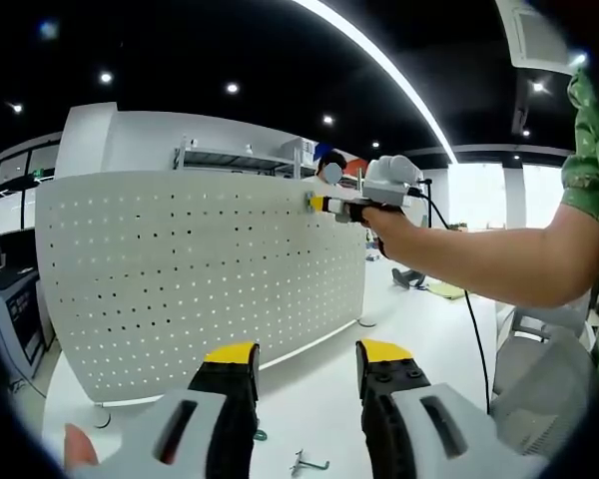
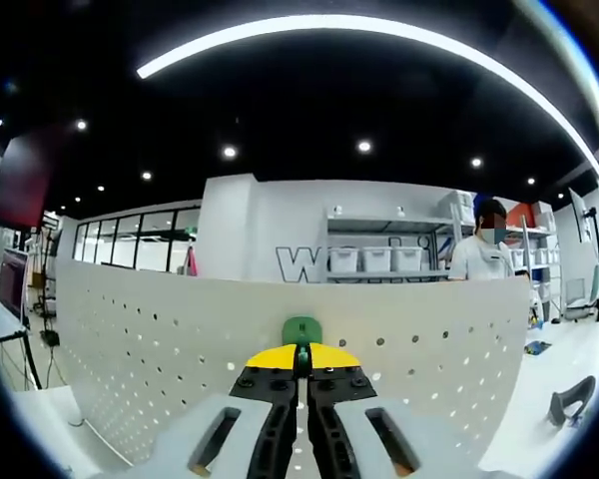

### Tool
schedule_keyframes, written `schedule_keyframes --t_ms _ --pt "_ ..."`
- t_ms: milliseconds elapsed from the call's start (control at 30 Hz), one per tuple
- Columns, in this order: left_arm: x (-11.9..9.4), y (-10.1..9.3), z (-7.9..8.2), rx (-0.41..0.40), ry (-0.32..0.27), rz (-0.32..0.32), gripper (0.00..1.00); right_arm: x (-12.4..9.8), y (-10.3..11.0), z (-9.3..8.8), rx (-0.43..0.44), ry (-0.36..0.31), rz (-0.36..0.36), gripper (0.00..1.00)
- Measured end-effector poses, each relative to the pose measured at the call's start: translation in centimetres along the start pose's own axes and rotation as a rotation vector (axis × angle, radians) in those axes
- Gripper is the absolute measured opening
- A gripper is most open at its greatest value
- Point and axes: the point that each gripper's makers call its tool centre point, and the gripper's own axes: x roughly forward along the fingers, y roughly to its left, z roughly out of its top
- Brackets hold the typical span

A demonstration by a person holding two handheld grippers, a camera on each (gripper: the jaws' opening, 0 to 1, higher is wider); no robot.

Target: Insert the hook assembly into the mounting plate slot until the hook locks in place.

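Green-tabbed hook assembly (image 2: 301,330) sits pinched in the right gripper (image 2: 301,361), fingers closed on it, pressed at the upper edge of the white perforated mounting plate (image 1: 180,269) — whether it has locked is hidden. Left gripper (image 1: 307,364) hangs back, fingers apart and empty. A spare metal hook (image 1: 307,463) lies on the white tabletop (image 1: 419,329).

White tabletop (image 1: 419,329) carrying an upright white perforated metal pegboard panel (image 1: 200,269) on small round feet, with a small grey metal hook (image 1: 307,463) and a small dark green ring-shaped piece (image 1: 261,435) lying loose near the front edge.
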Motion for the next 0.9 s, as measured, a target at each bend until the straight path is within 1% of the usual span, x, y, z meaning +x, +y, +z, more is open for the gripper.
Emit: schedule_keyframes --t_ms 300,900 --pt "0.01 0.04 -0.04 0.000 0.001 0.000 0.41 -0.09 0.00 -0.16 0.006 -0.003 -0.001 0.00" --pt "-0.20 0.11 0.06 0.003 0.002 0.002 0.40 -0.15 0.31 -0.68 -0.003 0.023 0.004 0.00"
